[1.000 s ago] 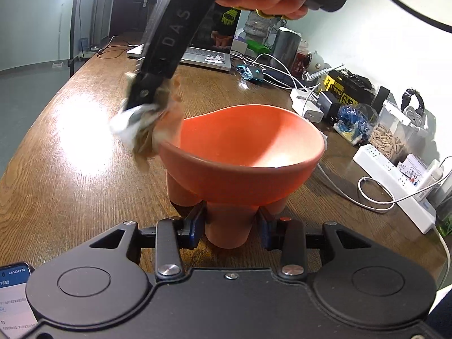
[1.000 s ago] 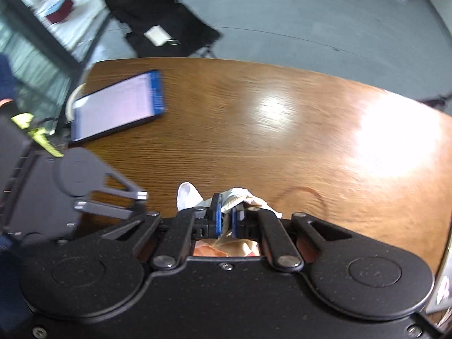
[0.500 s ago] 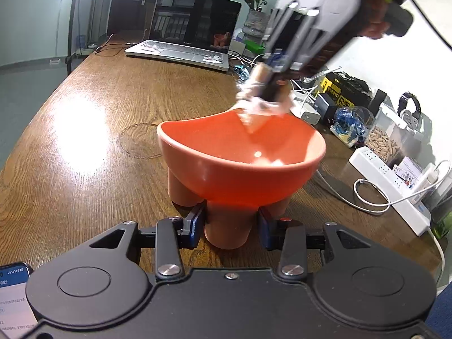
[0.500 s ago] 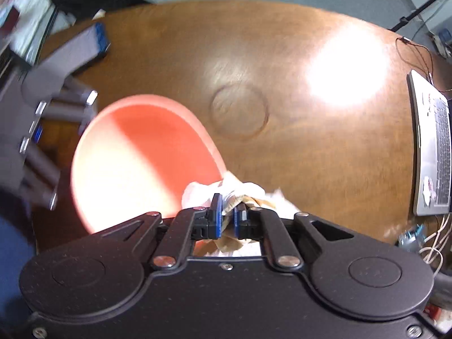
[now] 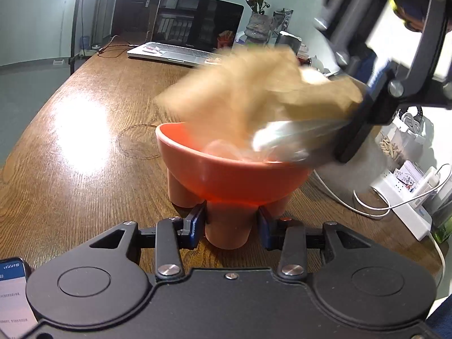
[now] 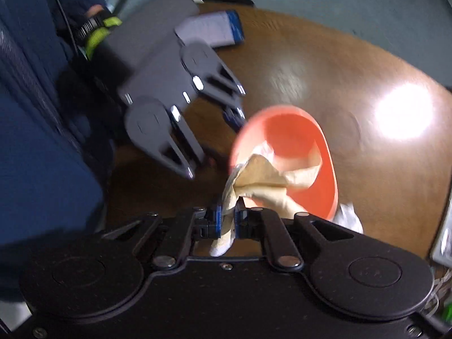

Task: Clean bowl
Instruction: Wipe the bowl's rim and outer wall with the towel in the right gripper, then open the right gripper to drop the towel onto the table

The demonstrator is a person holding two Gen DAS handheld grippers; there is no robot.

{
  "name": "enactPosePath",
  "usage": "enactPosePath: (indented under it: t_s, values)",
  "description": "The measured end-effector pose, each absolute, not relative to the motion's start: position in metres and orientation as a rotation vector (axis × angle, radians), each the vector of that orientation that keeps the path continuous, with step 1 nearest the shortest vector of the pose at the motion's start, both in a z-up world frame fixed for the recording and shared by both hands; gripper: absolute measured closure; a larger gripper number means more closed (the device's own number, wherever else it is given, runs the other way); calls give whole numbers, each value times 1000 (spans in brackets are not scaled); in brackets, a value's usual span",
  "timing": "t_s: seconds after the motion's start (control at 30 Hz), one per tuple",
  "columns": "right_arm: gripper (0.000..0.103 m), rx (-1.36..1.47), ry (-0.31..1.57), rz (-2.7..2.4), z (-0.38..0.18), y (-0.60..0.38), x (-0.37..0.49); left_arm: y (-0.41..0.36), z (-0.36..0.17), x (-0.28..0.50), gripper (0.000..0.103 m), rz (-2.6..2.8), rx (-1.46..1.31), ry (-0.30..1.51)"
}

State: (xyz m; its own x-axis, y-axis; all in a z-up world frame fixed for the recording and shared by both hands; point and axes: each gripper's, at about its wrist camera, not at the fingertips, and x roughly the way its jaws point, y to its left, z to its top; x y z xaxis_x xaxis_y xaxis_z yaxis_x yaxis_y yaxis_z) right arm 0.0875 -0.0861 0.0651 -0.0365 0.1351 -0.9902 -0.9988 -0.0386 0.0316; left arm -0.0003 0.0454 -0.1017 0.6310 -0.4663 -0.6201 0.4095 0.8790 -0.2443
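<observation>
An orange bowl (image 5: 231,180) with stubby legs stands on the wooden table (image 5: 84,147). My left gripper (image 5: 229,224) is shut on the bowl's front leg. My right gripper (image 6: 227,221) is shut on a crumpled tan and white cloth (image 6: 271,178) that hangs into the bowl (image 6: 293,138). In the left wrist view the cloth (image 5: 254,90) is blurred, above and partly inside the bowl, with the right gripper (image 5: 364,104) at the upper right. In the right wrist view the left gripper (image 6: 236,113) sits at the bowl's left.
An open laptop (image 5: 189,34), a flower vase (image 5: 255,25), cables and a white power strip (image 5: 406,209) lie along the table's far and right side. A phone (image 5: 12,296) lies at the near left. A dark ring mark (image 5: 138,141) is on the wood.
My right gripper has swung the cloth from the bowl's left outer rim across to the right, into the bowl. The cloth has spread out. The left gripper and bowl stay put.
</observation>
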Motion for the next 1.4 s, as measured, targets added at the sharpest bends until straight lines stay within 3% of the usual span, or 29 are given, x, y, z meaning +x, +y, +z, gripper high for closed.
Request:
enactPosePath:
  t_s: [0.3,0.47,0.63,0.77,0.8,0.87,0.9,0.97,1.2,1.4]
  values:
    - [92,-1038,975,1284,51,-44,133,42,-105,-8,64,-463,-64,738]
    - [92,-917,966,1091,59,-69,192,57,-110,-9,65,-399,-105,766]
    - [92,-742,1013,919,54,-113,236,74,-110,-4,65,-357,-164,788]
    - [92,-659,1102,797,5,-141,251,77,-109,2,65,-352,-150,799]
    - [88,-670,1122,761,-8,-146,251,77,-108,3,65,-356,-137,801]
    - [67,-702,1152,710,-25,-154,248,78,-106,4,65,-364,-119,805]
    - [61,-716,1157,692,-28,-158,246,78,-106,4,65,-367,-117,807]
    - [29,-756,1150,700,-26,-163,240,80,-106,5,65,-372,-112,815]
    - [22,-1397,881,946,8,-158,184,77,-105,7,65,-383,-82,828]
    - [20,-1680,664,1288,5,-141,174,67,-102,6,65,-370,-47,828]
